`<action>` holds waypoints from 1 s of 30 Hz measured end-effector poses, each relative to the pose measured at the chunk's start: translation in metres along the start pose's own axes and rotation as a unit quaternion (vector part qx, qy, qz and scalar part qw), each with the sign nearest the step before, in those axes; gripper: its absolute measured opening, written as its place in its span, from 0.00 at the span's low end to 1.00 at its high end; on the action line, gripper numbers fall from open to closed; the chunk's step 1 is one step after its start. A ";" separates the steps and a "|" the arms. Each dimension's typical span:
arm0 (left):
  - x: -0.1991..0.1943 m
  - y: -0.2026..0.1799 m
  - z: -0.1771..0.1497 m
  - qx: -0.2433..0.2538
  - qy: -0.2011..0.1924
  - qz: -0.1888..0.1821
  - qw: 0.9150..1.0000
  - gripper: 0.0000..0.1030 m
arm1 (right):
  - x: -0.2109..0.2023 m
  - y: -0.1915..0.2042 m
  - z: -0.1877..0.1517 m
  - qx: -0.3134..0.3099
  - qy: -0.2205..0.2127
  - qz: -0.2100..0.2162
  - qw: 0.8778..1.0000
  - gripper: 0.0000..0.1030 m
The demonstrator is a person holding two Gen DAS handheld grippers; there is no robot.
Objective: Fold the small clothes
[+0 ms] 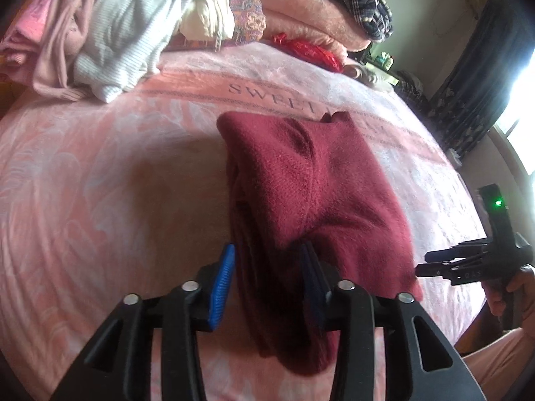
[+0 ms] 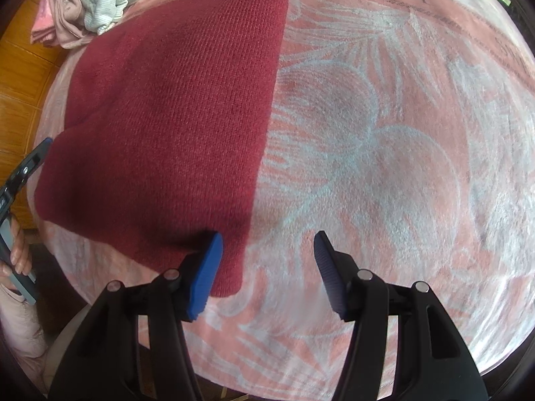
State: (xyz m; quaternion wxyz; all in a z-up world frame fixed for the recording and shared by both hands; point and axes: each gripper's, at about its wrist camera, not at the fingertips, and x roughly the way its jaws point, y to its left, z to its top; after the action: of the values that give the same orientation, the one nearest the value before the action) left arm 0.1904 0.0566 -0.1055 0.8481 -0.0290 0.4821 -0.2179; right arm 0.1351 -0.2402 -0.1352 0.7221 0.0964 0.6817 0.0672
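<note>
Left gripper (image 1: 267, 274): black plastic frame of paired angled link arms with triangular cut-outs; four round silver pivot screws (image 1: 190, 286) across the linkage; fingers (image 1: 222, 284) faced with ribbed blue pads.

Right gripper (image 2: 269, 267): same build, black link arms, silver pivot screws (image 2: 364, 274), ribbed blue pads on the fingers (image 2: 205, 277). Seen from the left wrist view, its black body carries a small lit green lamp (image 1: 498, 203) and faint white lettering, too small to read.

Person: pale pink garment (image 1: 501, 364) at the frame edge.
</note>
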 end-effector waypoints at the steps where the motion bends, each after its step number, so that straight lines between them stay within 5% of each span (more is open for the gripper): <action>1: -0.007 -0.001 -0.002 -0.003 -0.004 -0.001 1.000 0.47 | -0.001 -0.002 -0.002 0.003 0.003 0.005 1.000 0.55; 7: -0.019 -0.020 -0.017 -0.004 0.005 -0.024 1.000 0.49 | -0.003 0.002 -0.014 -0.003 0.012 0.024 1.000 0.61; 12: 0.012 -0.042 -0.025 0.046 0.035 0.033 0.998 0.50 | 0.006 0.014 -0.020 -0.019 0.027 0.031 0.999 0.61; 14: 0.027 -0.040 -0.030 0.033 0.059 0.023 0.997 0.48 | 0.014 0.012 -0.020 -0.014 0.033 0.035 0.999 0.61; 15: 0.032 -0.037 -0.033 0.026 0.069 0.013 0.997 0.34 | 0.018 0.010 -0.018 -0.009 0.034 0.044 0.998 0.55; 16: 0.038 -0.035 -0.036 0.015 0.085 -0.004 0.996 0.24 | 0.020 0.009 -0.018 -0.005 0.037 0.066 0.997 0.35; 17: 0.043 -0.033 -0.039 0.005 0.102 -0.024 0.995 0.13 | 0.023 0.009 -0.017 0.001 0.043 0.090 0.995 0.25; 18: 0.047 -0.031 -0.042 -0.007 0.111 -0.039 0.993 0.11 | 0.021 0.007 -0.016 0.009 0.045 0.099 0.994 0.21; 22: 0.039 -0.022 -0.042 -0.033 0.103 -0.065 0.992 0.07 | 0.001 0.007 -0.016 -0.016 0.032 0.102 0.994 0.07; 24: 0.039 -0.014 -0.043 -0.048 0.105 -0.074 0.991 0.07 | -0.004 0.009 -0.019 -0.042 0.028 0.069 0.996 0.00; 27: 0.054 -0.003 -0.051 -0.053 0.116 -0.064 0.990 0.07 | 0.009 0.003 -0.021 -0.049 0.037 0.005 0.998 0.00; 30: 0.059 0.001 -0.053 -0.061 0.117 -0.083 0.988 0.09 | 0.012 -0.007 -0.018 -0.026 0.035 0.029 0.999 0.00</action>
State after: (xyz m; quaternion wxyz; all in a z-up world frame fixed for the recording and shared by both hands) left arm 0.1730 0.0422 -0.1817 0.7617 -0.0948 0.5861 -0.2595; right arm 0.1180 -0.2433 -0.1495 0.6979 0.0950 0.7015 0.1086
